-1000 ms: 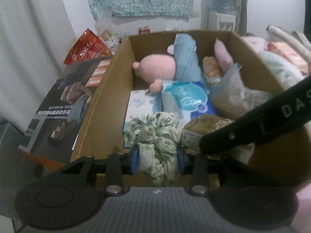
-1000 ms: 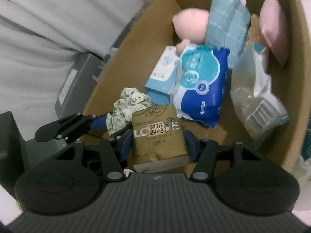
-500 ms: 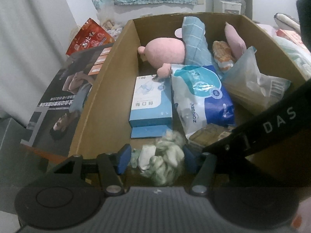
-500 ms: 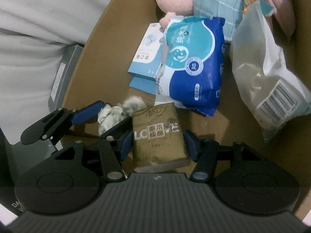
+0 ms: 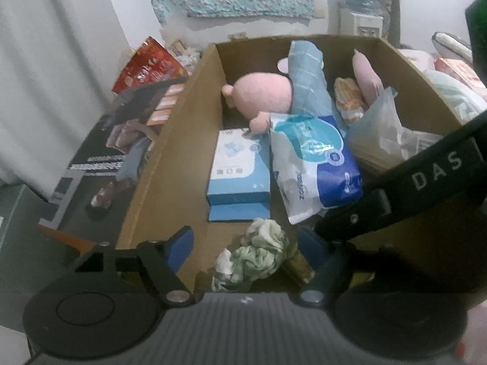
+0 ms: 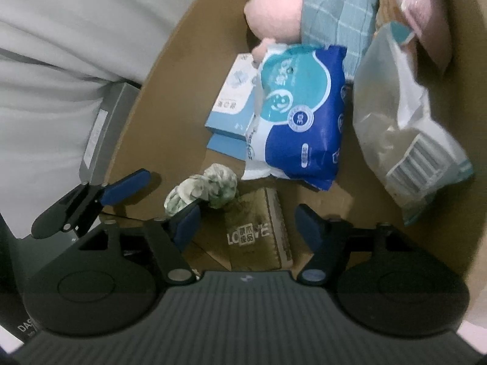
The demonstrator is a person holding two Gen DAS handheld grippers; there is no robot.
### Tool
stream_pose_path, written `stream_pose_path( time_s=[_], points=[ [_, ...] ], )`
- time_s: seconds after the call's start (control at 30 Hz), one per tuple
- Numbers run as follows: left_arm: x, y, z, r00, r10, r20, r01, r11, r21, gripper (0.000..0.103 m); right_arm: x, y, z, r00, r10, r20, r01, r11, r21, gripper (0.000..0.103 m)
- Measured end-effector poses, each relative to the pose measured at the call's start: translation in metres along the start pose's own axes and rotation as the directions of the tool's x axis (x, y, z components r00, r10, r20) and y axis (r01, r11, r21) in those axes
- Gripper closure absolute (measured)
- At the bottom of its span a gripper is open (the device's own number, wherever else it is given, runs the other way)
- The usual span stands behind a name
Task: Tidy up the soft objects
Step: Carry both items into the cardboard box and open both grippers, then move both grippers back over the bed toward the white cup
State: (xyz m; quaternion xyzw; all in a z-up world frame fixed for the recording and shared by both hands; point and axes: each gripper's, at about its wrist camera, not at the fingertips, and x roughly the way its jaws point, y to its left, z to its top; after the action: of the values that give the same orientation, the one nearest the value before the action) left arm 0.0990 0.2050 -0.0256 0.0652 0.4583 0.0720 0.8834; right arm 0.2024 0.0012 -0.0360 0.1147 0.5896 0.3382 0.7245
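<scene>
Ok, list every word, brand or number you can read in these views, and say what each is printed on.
"DAS": right gripper's arm, cut off by the frame edge.
"ZONGE", roughly, blurred: side of the blue wipes pack.
"LO…VE" around Chinese characters: brown tissue pack.
Light blue box, red snack bag, clear bag's label: print too blurred to read.

The left gripper (image 5: 248, 245) is black with blue pads (image 5: 179, 245) and shiny round screws (image 5: 178, 297). The right gripper (image 6: 249, 226) looks the same. Its black arm (image 5: 426, 179) has white letters "DAS".
</scene>
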Motion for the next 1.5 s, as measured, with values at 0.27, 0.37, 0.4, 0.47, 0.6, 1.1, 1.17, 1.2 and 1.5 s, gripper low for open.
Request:
stream_pose_path(
  time_s=[0.27, 0.37, 0.4, 0.47, 0.6, 1.1, 1.17, 1.2, 1.5],
  points=[
    [-0.029, -0.002, 0.001, 0.999, 0.020, 0.050, -0.018, 0.999, -0.028, 0.015, -0.043, 0.011, -0.012, 0.992, 0.019, 0.128, -0.006, 0.996, -0.094, 0.019],
    [-0.042, -0.004, -0.001, 0.995, 0.040, 0.086, -0.038, 0.999, -0.032, 0.015, -0.061, 0.018, -0.020, 0.982, 0.032, 0.188, -0.005, 0.989, -0.146, 0.015],
    [-0.046, -0.004, -0.003, 0.995, 0.045, 0.093, -0.042, 0.999, -0.034, 0.014, -0.066, 0.021, -0.021, 0.979, 0.035, 0.202, -0.003, 0.988, -0.157, 0.014],
    [-0.052, -0.005, -0.005, 0.994, 0.049, 0.102, -0.045, 0.998, -0.040, 0.014, -0.076, 0.024, -0.027, 0.972, 0.041, 0.233, 0.003, 0.983, -0.185, 0.013],
    [-0.061, -0.007, -0.009, 0.992, 0.053, 0.111, -0.049, 0.998, -0.037, 0.014, -0.093, 0.029, -0.042, 0.959, 0.054, 0.278, 0.015, 0.971, -0.240, 0.011],
    [-0.081, -0.036, -0.029, 0.992, 0.043, 0.118, -0.041, 0.999, -0.020, 0.014, -0.153, 0.004, -0.114, 0.900, 0.053, 0.433, 0.073, 0.960, -0.269, 0.009],
    [-0.083, -0.044, -0.034, 0.991, 0.028, 0.131, -0.025, 0.999, -0.024, 0.014, -0.164, -0.008, -0.131, 0.883, 0.050, 0.466, 0.078, 0.964, -0.252, 0.009],
    [-0.084, -0.049, -0.037, 0.989, 0.018, 0.145, -0.014, 1.000, -0.028, 0.014, -0.167, -0.013, -0.137, 0.876, 0.047, 0.479, 0.081, 0.967, -0.243, 0.008],
    [-0.099, -0.111, -0.063, 0.939, -0.195, 0.282, 0.199, 0.980, 0.014, 0.008, -0.202, -0.088, -0.225, 0.792, -0.089, 0.604, 0.132, 0.991, -0.029, 0.007]
  ],
)
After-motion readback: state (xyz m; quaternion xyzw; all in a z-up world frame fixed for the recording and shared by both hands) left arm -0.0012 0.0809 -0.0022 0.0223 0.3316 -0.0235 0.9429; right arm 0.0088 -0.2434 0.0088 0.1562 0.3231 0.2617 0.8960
